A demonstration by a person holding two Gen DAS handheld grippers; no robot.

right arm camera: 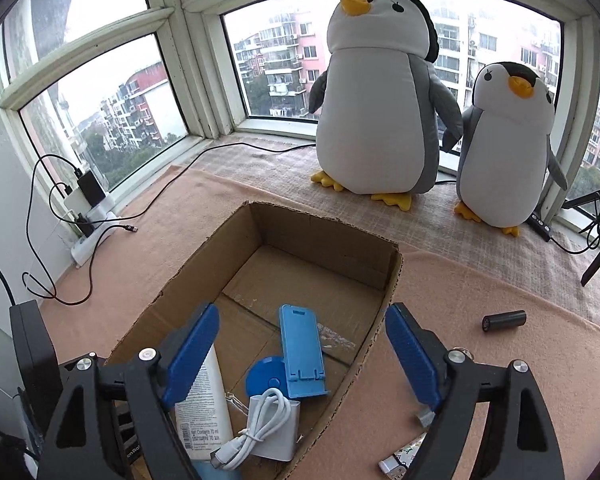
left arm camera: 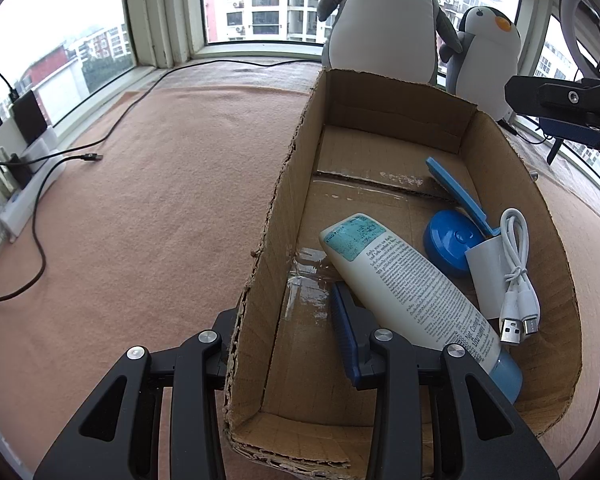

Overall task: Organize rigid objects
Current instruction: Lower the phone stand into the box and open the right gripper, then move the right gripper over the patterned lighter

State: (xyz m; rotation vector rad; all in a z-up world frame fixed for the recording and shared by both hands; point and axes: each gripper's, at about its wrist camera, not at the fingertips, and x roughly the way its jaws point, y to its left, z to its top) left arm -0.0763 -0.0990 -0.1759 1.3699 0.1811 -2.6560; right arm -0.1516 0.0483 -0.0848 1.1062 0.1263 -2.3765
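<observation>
Gripping the box's near-left wall: left gripper, one finger outside, the other inside beside the lotion tube. Spread wide and empty above the box's near end: right gripper. Lying inside the cardboard box: lotion tube, blue phone stand, blue round lid, white charger with coiled white cable. Resting outside on the pink blanket, right of the box: black cylinder. Standing behind by the window: two plush penguins.
</observation>
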